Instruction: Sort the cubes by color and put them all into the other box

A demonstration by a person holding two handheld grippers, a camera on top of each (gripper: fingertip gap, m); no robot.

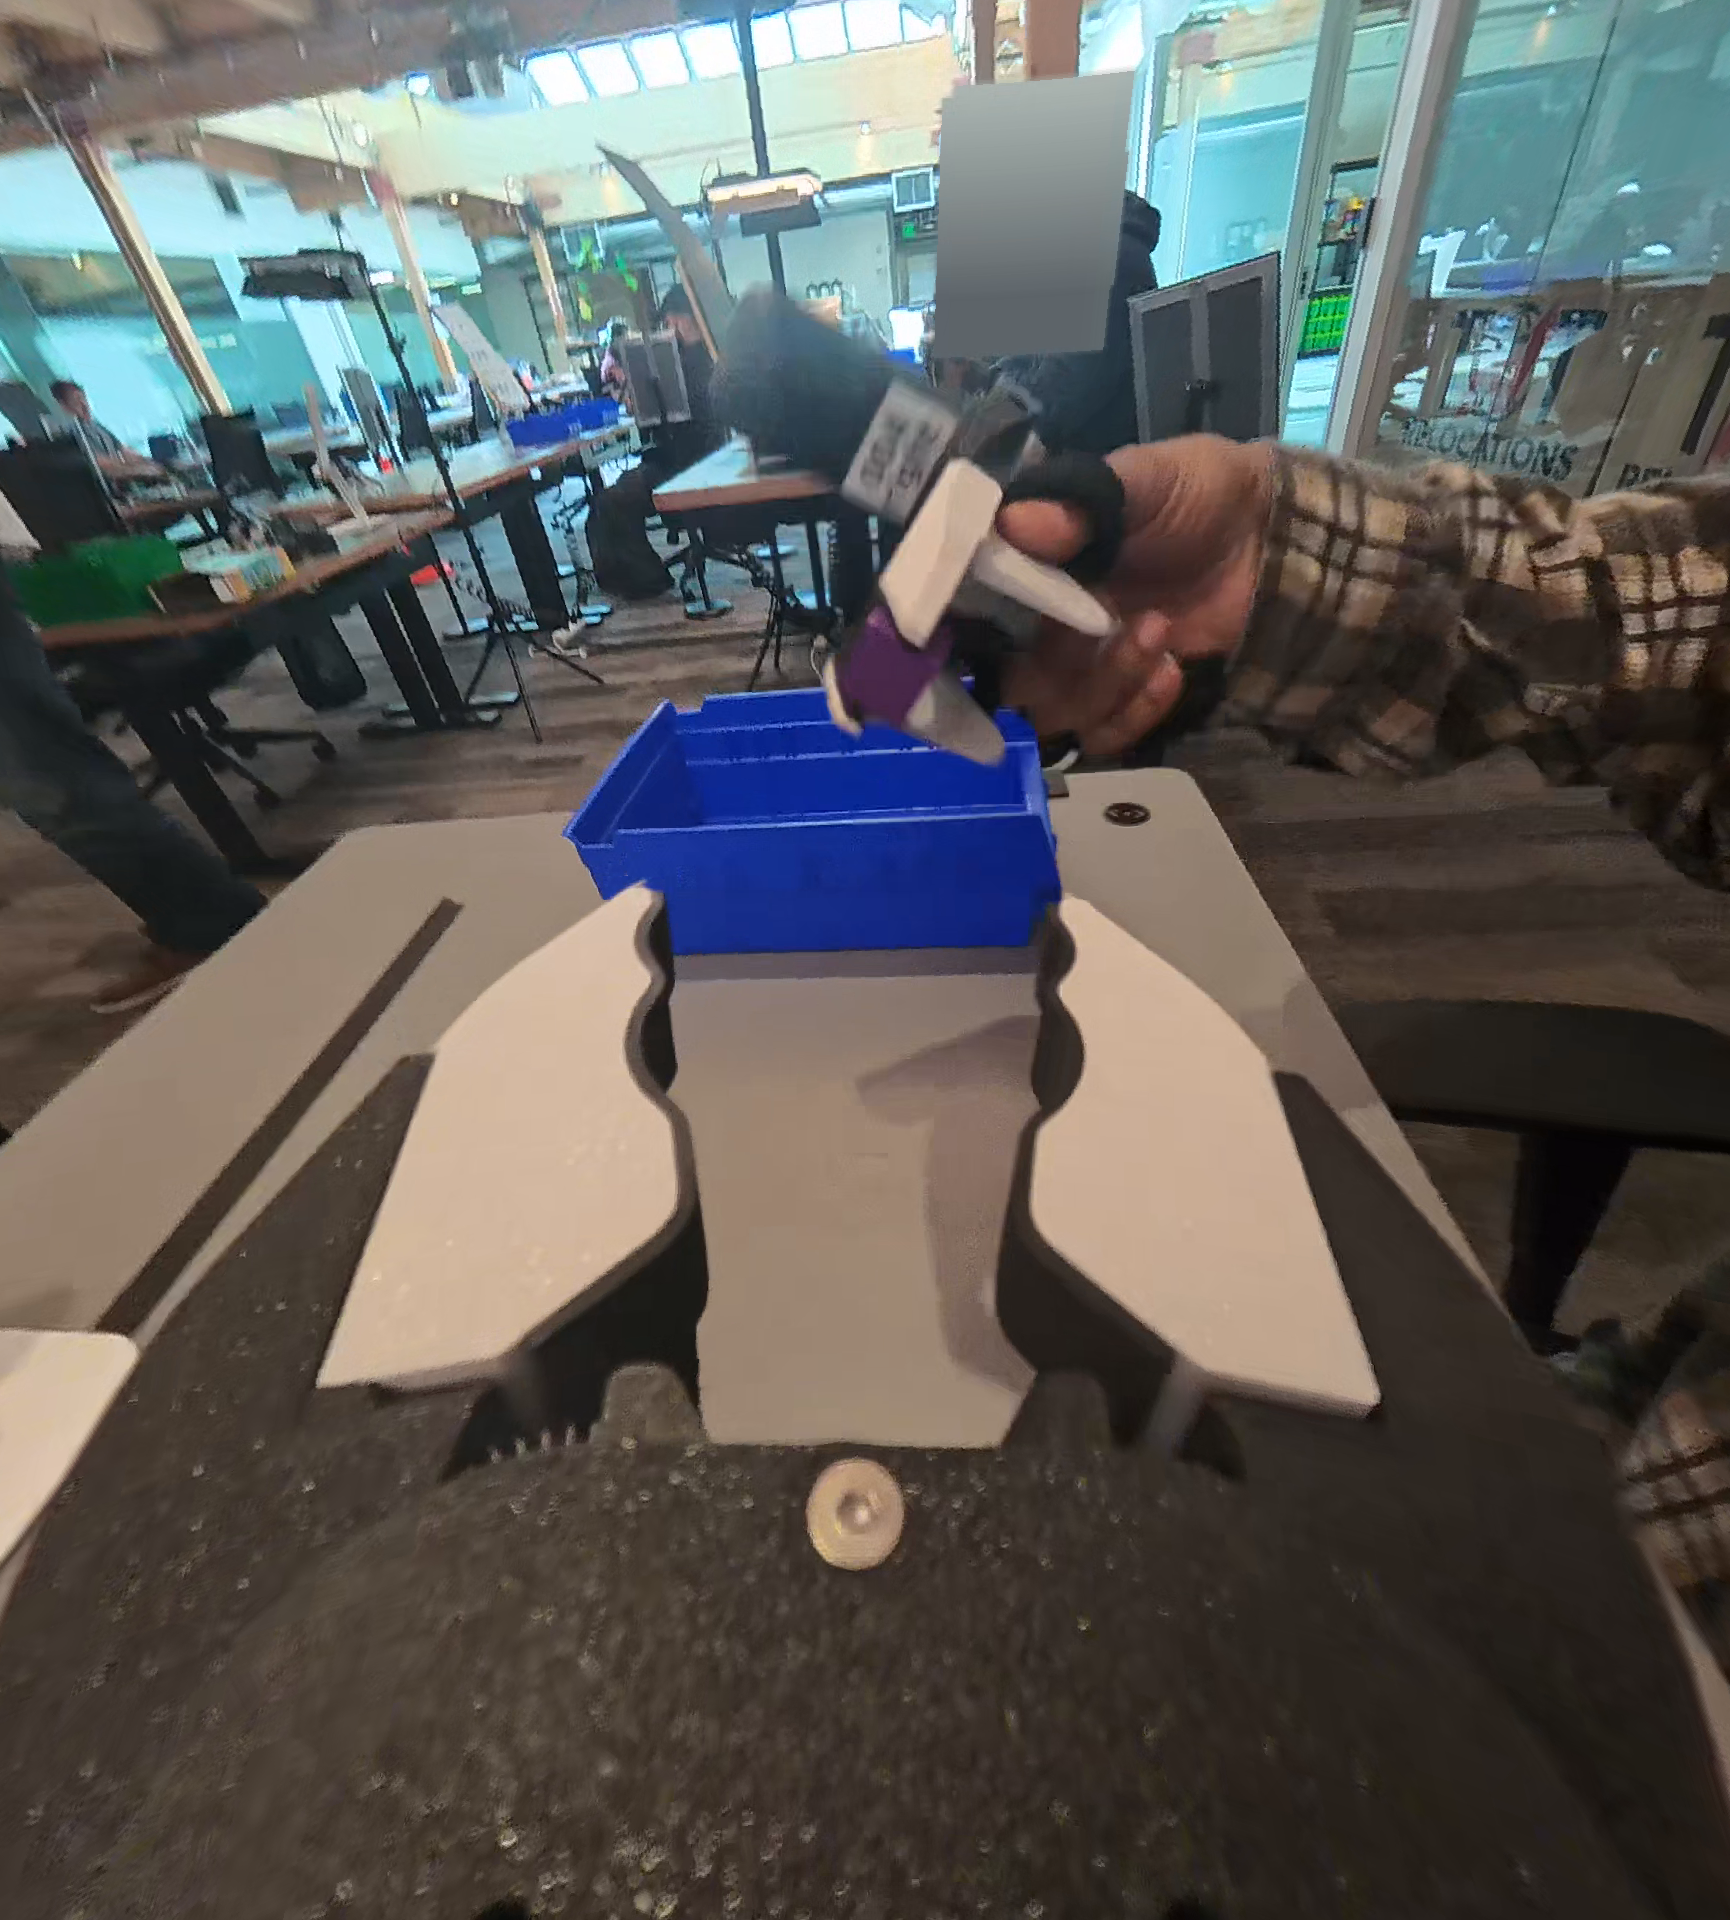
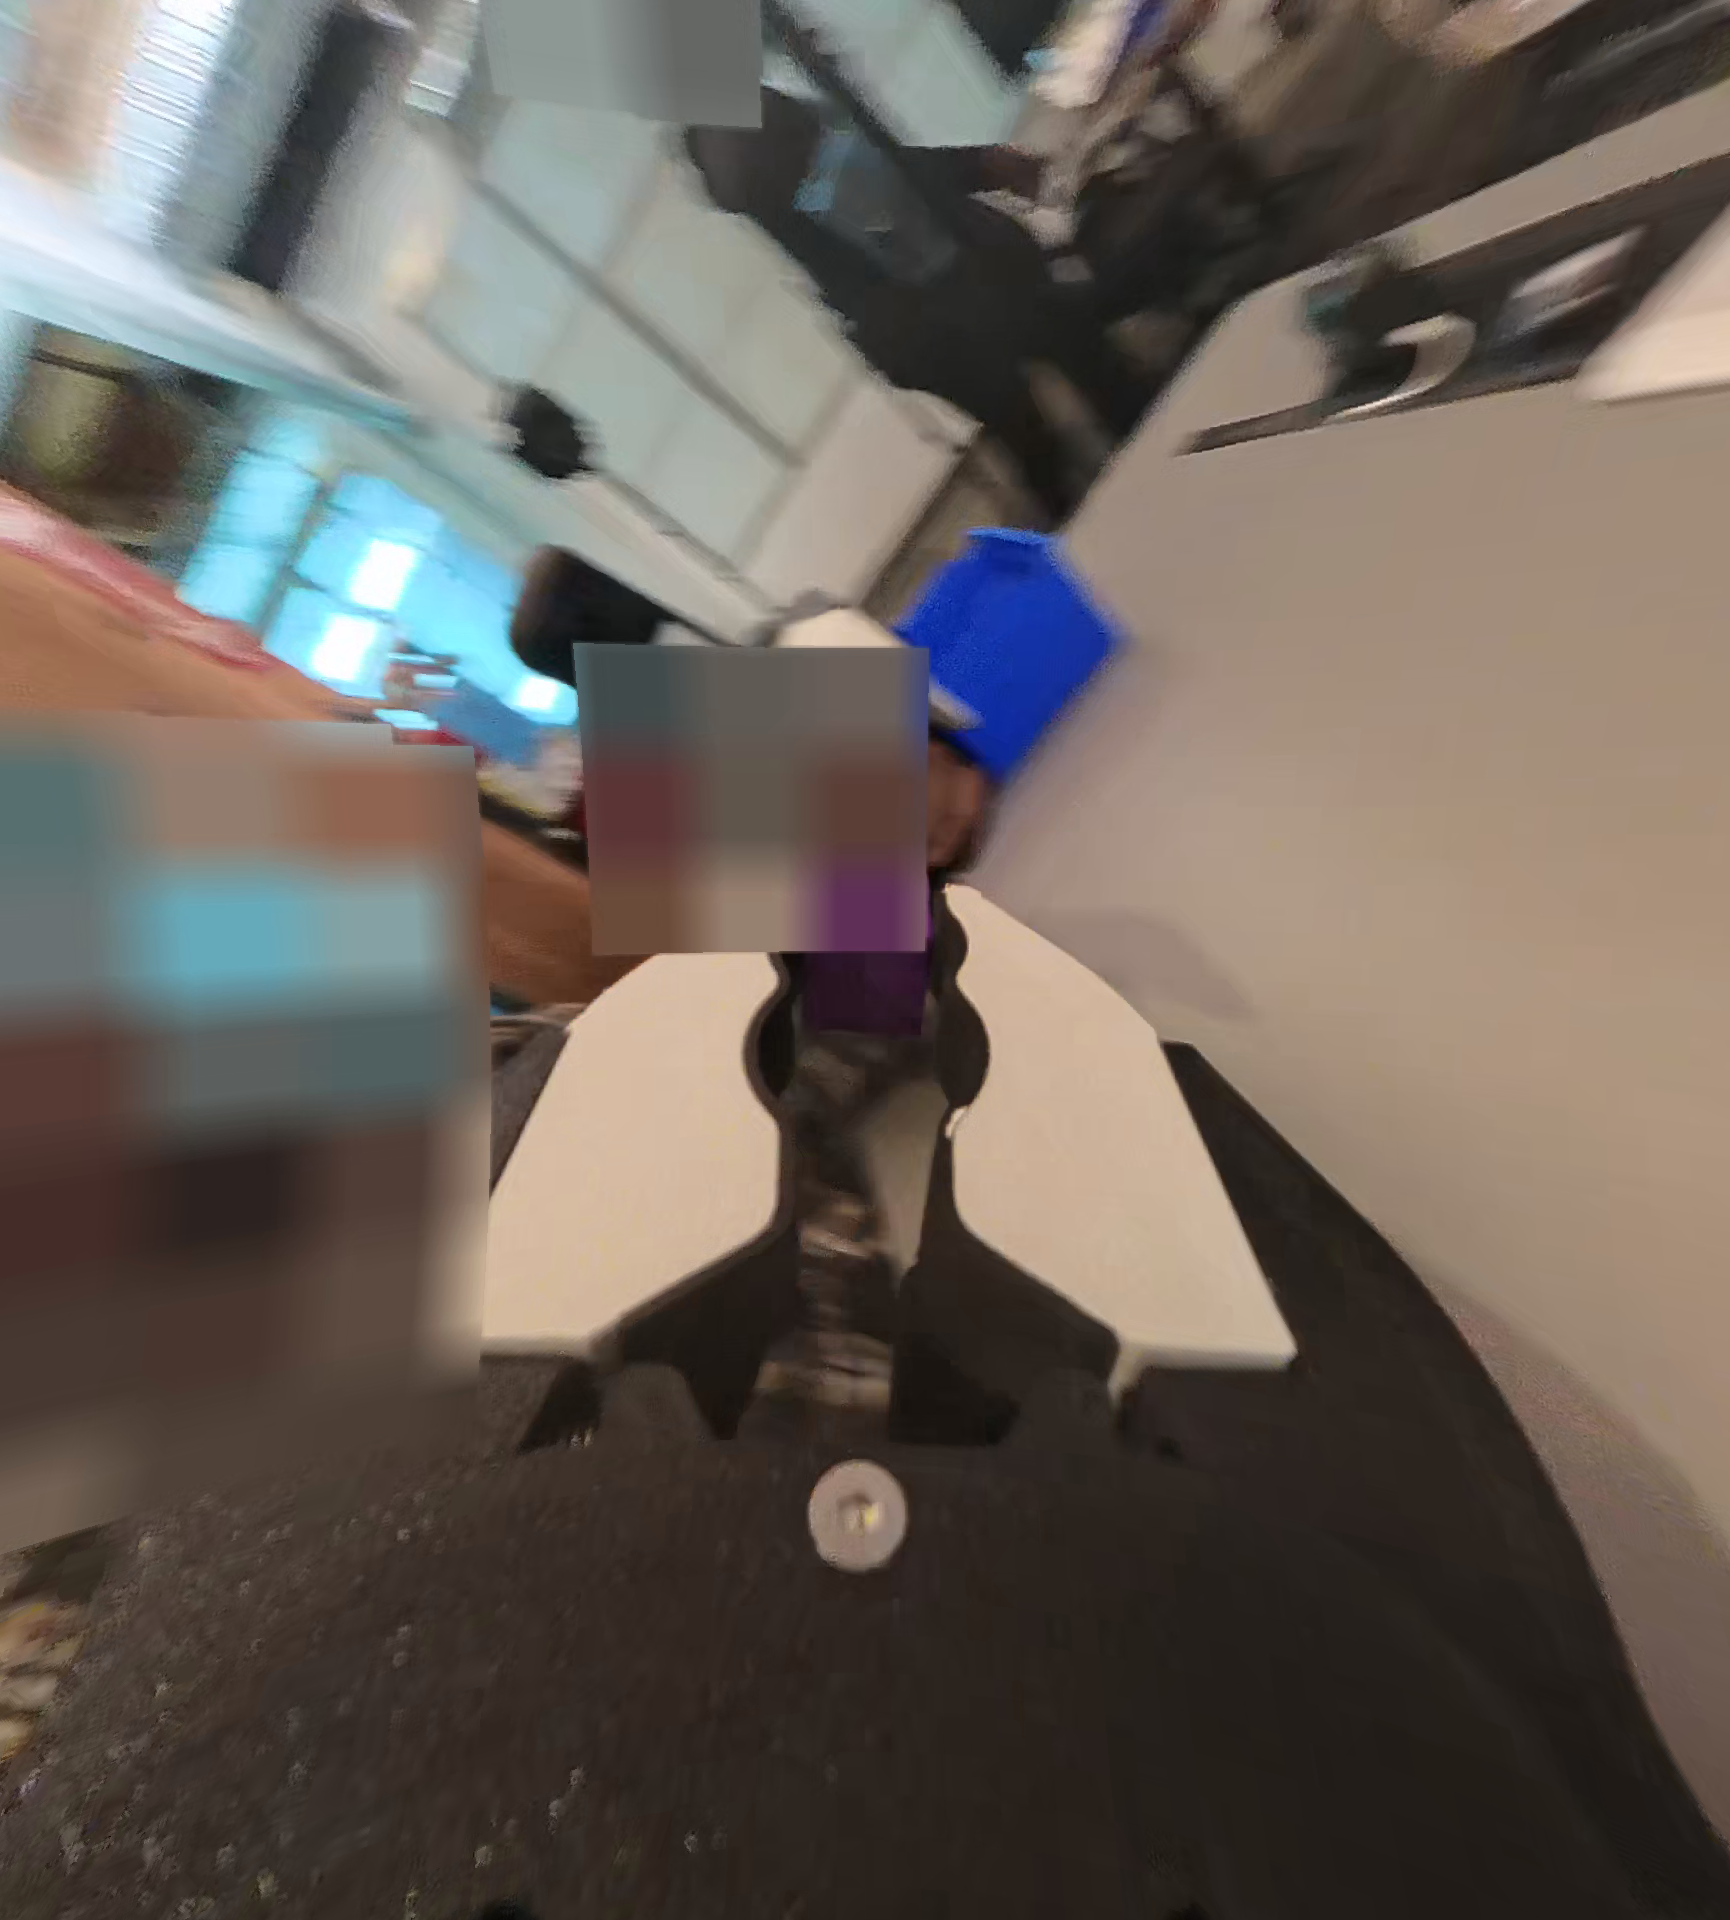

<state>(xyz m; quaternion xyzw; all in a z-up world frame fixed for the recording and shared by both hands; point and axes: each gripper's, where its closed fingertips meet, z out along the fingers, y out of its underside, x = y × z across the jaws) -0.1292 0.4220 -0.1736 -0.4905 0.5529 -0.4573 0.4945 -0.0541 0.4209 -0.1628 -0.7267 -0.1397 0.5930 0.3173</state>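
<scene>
On my left I see the left tongs [image 1: 856, 935] held low over the grey bench [image 1: 217, 1060], and their two white fingers [image 1: 528, 1174] stand wide apart with nothing between them. Just past their tips sits the blue box [image 1: 819, 862] on the bench, near its far edge. I can see into the box from here, and the part I see has no cubes in it. Above the far right corner of the box hang the right tongs [image 1: 908, 717], tipped downward, with a hand [image 1: 1173, 582] in a checked sleeve [image 1: 1526, 623] around the handle. They are squeezed onto a purple cube [image 1: 882, 675], which is up in the air over the box and does not touch it. In my right camera the picture is very blurry and tilted. There I see the right tongs [image 2: 866, 987] pressed close around the purple cube [image 2: 861, 997] at their tips. Part of the cube is hidden by a blur patch. Farther off and to the right is the blue box [image 2: 1017, 655], at the edge of the grey bench [image 2: 1463, 831].
</scene>
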